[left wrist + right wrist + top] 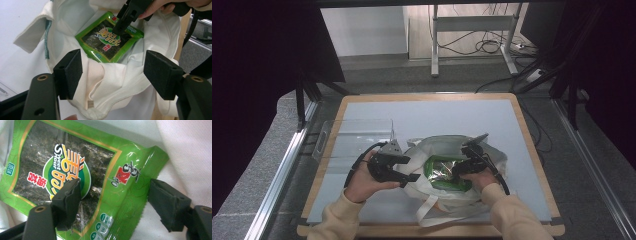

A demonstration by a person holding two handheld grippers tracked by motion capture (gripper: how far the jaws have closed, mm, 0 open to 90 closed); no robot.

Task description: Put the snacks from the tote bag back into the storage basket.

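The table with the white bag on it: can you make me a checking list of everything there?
Surface: pale blue mat on a wooden-edged table.
Job's things: green seaweed snack packet lying inside an open white cloth bag.
Clutter: clear plastic tray at the mat's left edge.
Grippers: left gripper open, astride the bag's rim; right gripper open, jaws either side of the packet's end, inside the bag.
Cables: a black one trails from each gripper; more lie on the floor beyond.
Surroundings: grey floor, metal stand legs, dark curtains at both sides.
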